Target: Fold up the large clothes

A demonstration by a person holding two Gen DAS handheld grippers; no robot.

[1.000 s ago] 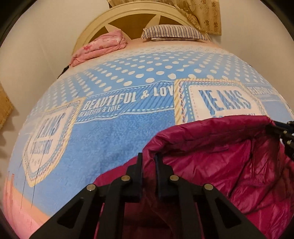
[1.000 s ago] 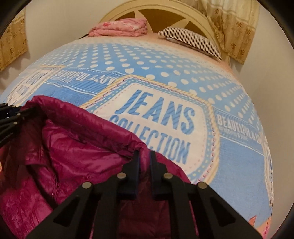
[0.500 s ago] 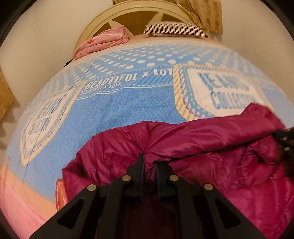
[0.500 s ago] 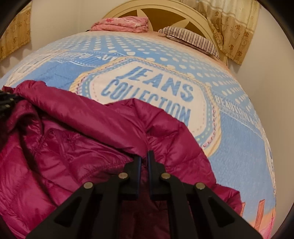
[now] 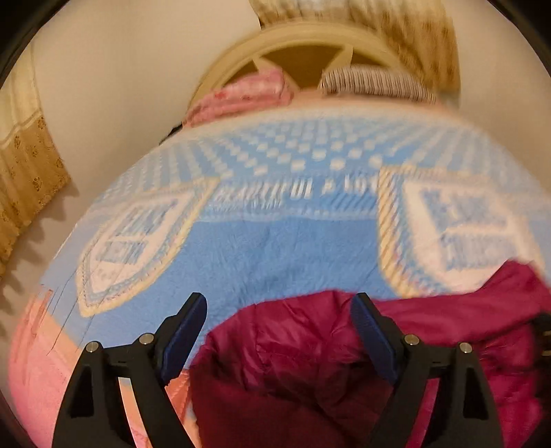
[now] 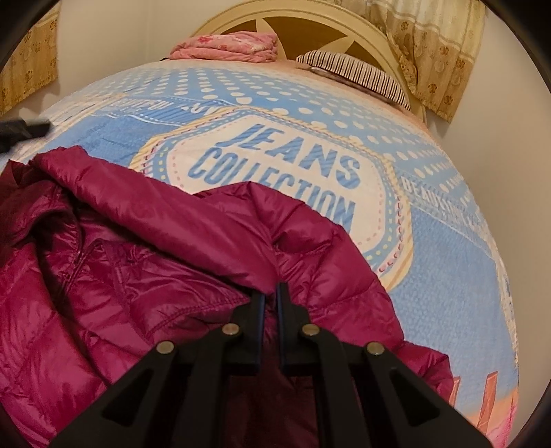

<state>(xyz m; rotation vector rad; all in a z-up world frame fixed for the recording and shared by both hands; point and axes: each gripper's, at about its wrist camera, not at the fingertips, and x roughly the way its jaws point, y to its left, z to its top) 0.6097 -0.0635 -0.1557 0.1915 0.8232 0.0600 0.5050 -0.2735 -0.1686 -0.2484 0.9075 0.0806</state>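
Note:
A magenta puffer jacket (image 6: 144, 275) lies crumpled on the blue printed bedspread (image 6: 447, 262) at the near end of the bed. My right gripper (image 6: 271, 293) is shut on a fold of the jacket's edge. My left gripper (image 5: 277, 310) is open and empty, its fingers wide apart just above the jacket (image 5: 292, 362), which lies below and to the right of it. The left wrist view is blurred by motion. The left gripper shows as a dark tip at the left edge of the right wrist view (image 6: 24, 127).
A folded pink quilt (image 6: 227, 46) and a striped pillow (image 6: 354, 74) lie at the cream headboard (image 6: 303, 17). Patterned curtains (image 6: 437, 44) hang at the right, more curtain at the left (image 5: 24, 179). Walls flank both sides of the bed.
My left gripper has opened and let go of the jacket, then lifted away. The jacket has come down flatter onto the bed. My right gripper still grips its fold.

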